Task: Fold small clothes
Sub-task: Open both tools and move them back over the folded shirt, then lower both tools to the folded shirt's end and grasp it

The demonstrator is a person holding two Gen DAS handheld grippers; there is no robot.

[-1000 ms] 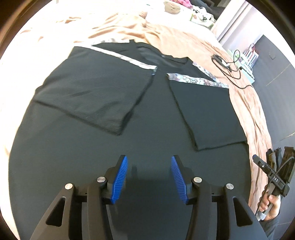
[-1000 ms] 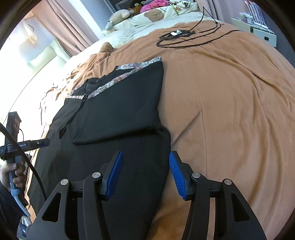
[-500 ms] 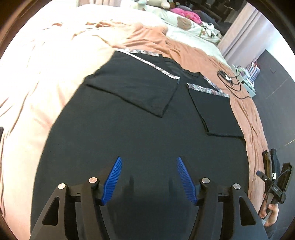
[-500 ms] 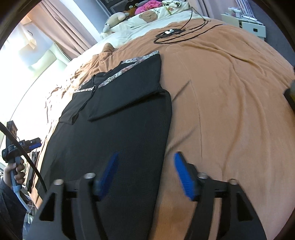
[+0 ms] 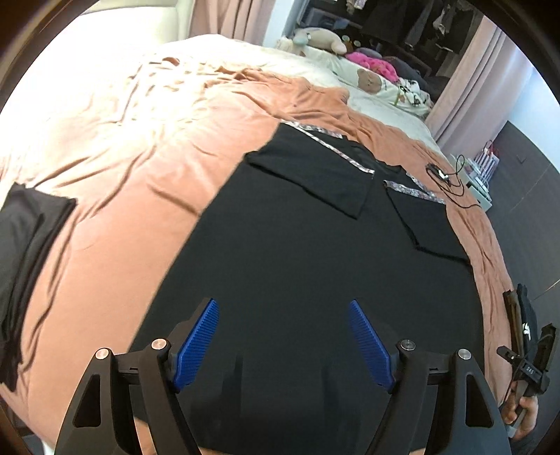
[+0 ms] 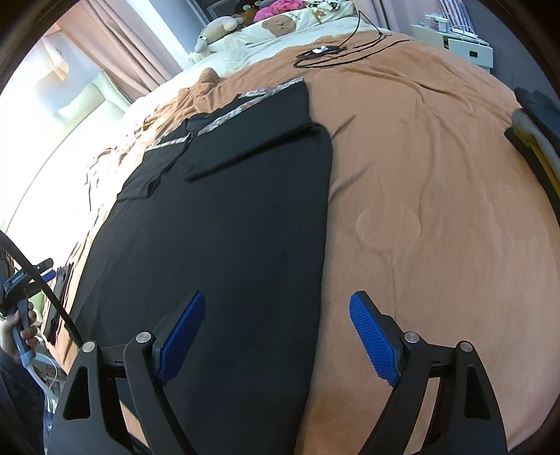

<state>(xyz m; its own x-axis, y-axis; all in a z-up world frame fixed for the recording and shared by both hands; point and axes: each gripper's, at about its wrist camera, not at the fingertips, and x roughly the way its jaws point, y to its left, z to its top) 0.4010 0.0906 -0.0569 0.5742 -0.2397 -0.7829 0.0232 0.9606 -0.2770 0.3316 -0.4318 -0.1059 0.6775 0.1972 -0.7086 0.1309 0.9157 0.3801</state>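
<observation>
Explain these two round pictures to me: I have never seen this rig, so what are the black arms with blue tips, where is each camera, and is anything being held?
There is no robot here. A person carries a hand-held two-finger gripper in each hand, and a fisheye camera on each looks forward along its fingers, hence the round, bulging pictures. The blue ribbed parts are the finger pads.

The left wrist view shows the left gripper over a black garment spread on a bed with an orange-brown bed cover. Both sleeves, trimmed with patterned bands, are already folded inward. The other tool appears at the right edge of that view.

The right wrist view shows the right gripper straddling the garment's right edge.

Both sets of jaws are opening; nothing is held. A black cable lies further up the bed, with soft toys near the pillows.
</observation>
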